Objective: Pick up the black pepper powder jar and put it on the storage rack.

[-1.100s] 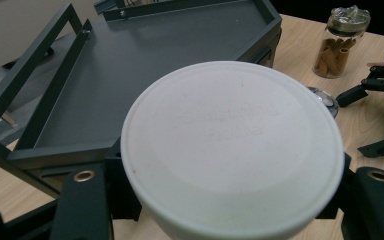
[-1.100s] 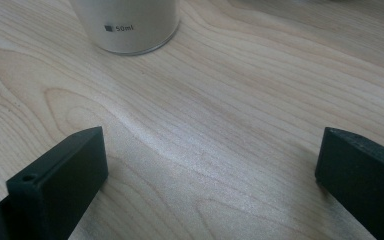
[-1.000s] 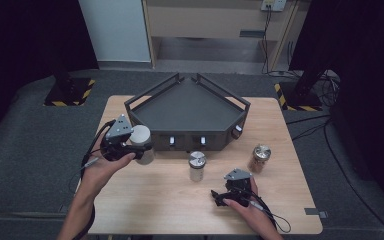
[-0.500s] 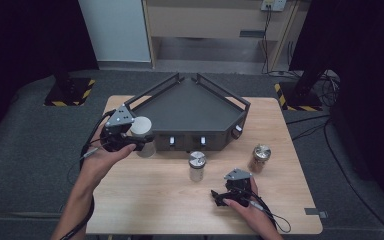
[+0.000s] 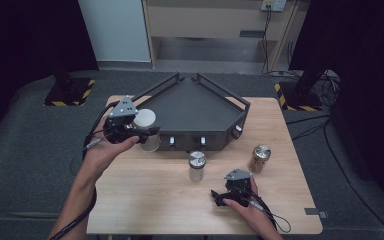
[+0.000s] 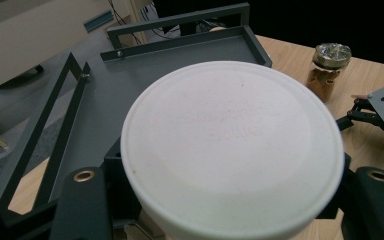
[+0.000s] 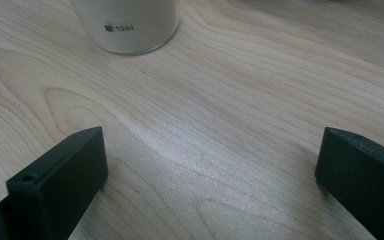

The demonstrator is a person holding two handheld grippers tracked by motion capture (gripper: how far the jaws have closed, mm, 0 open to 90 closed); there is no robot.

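A clear jar with a wide white lid (image 5: 144,119) is off the table next to the left front corner of the dark tray (image 5: 190,102), with my left gripper (image 5: 147,135) shut on it. In the left gripper view the white lid (image 6: 232,150) sits between both black jaws, with the tray (image 6: 130,85) behind it. My right gripper (image 5: 218,197) rests low at the table's front right, open, pointing left. In the right gripper view its jaws (image 7: 210,175) stand wide apart over bare wood, and the base of a silver-lidded jar (image 7: 130,25) marked 50ml is ahead.
The silver-lidded jar (image 5: 197,165) stands in front of the tray. A jar of brown contents (image 5: 261,157) stands to its right, also seen as the brown jar (image 6: 330,65) in the left gripper view. The wooden table (image 5: 145,200) has free room at the front left.
My left gripper has risen with the white-lidded jar and shifted slightly toward the tray. The right gripper has not moved.
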